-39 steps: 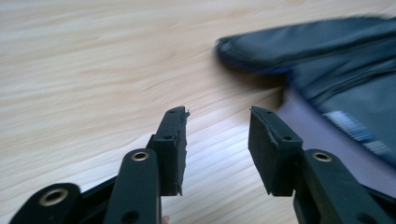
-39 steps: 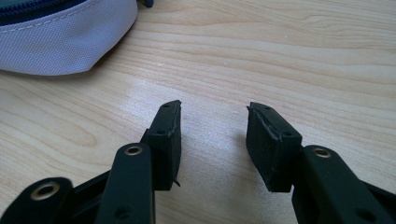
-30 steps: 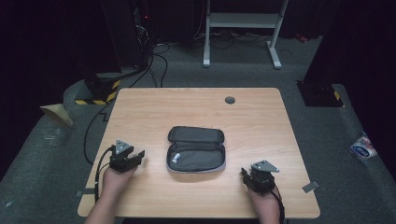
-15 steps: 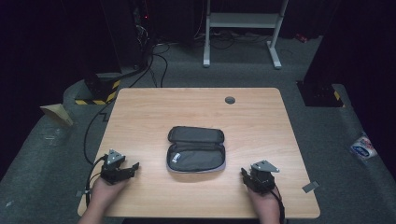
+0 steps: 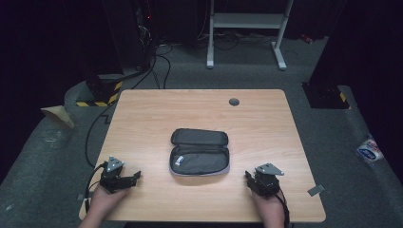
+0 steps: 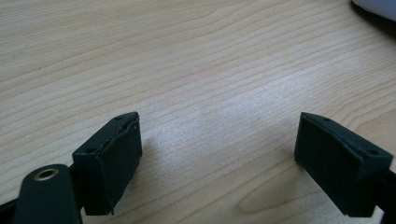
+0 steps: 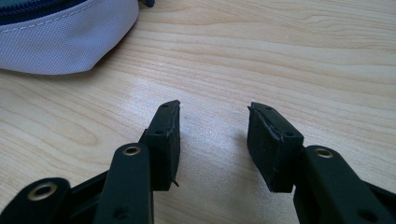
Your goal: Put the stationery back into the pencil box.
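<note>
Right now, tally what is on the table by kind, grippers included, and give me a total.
Grippers: 2, the left gripper and the right gripper, both with jaws apart and holding nothing
Pencil cases: 1, the grey case, lying unzipped
Round dark fittings in the tabletop: 1, the grommet
Total: 4

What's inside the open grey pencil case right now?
The grey fabric zip case lies open on the wooden table. A small white tag shows against the dark lining; nothing else is visible inside. Any pocket beneath the lining is covered.
</note>
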`<state>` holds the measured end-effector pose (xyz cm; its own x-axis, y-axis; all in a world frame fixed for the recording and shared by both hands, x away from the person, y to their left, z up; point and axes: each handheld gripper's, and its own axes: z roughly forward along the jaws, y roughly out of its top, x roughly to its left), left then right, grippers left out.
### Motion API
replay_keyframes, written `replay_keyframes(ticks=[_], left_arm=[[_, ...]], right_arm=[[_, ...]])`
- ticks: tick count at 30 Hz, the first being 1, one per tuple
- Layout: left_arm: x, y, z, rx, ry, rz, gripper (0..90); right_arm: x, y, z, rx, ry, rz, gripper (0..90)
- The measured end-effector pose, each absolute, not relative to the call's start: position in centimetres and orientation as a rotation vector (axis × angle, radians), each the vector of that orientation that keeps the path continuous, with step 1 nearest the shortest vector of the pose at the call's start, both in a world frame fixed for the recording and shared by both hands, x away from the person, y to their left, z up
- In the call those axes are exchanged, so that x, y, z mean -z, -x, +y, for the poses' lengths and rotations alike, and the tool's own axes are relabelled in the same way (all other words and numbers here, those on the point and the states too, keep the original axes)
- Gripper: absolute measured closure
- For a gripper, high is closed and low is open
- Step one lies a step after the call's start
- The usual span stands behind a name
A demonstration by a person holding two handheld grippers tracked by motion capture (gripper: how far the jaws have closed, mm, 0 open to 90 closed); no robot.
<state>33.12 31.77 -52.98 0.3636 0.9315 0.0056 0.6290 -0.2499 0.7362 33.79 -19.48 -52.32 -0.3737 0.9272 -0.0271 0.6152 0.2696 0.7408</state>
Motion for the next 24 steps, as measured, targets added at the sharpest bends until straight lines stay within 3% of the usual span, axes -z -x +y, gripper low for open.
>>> replay_keyframes(ticks=[24], left_arm=[[52.99, -33.07, 31.73, -0.599, -1.978, 1.344, 16.0]], right_arm=[[52.31, -33.84, -19.46, -0.906, -1.394, 2.09, 53.4]])
